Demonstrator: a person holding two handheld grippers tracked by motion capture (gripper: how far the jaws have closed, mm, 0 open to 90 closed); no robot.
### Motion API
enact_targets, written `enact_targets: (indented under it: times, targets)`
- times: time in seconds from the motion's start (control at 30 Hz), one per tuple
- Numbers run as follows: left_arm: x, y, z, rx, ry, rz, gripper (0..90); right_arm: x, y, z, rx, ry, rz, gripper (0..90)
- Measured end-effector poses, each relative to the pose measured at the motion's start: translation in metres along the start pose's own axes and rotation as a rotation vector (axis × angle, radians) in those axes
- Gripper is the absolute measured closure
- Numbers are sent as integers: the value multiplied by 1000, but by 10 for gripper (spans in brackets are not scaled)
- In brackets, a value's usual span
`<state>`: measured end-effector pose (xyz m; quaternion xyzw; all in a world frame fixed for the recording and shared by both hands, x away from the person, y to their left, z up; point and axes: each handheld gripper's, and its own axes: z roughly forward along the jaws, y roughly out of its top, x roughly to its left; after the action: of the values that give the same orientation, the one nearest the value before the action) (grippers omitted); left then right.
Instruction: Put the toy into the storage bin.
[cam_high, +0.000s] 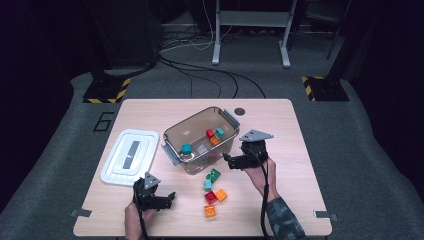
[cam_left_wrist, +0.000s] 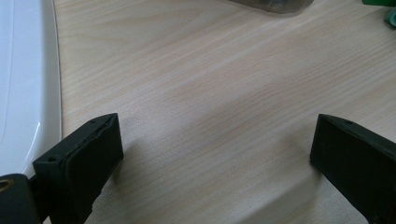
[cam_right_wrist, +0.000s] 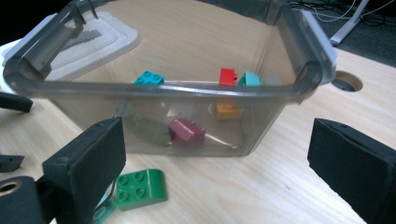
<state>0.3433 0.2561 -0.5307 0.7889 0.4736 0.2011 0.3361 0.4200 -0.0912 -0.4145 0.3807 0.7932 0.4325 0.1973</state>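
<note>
While hovering with both claws gaping empty, risking the right gripper (cam_high: 231, 162) nudging the green brick (cam_right_wrist: 140, 187) under the bin (cam_right_wrist: 306, 74).

We seem to be in a lab or recording studio: dark surroundings, grey carpet (cam_high: 350, 145) strewn with cables (cam_high: 210, 75), hazard-striped stand bases (cam_high: 106, 91), and a pale wooden surface (cam_high: 280, 125) beyond the claws carrying toy bricks.
</note>
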Motion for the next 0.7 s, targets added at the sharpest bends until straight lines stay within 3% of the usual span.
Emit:
enact_targets:
  times: [0.7]
  targets:
    - [0, 0, 0, -1, -1, 0, 23, 18, -47, 15, 67, 26, 35, 12]
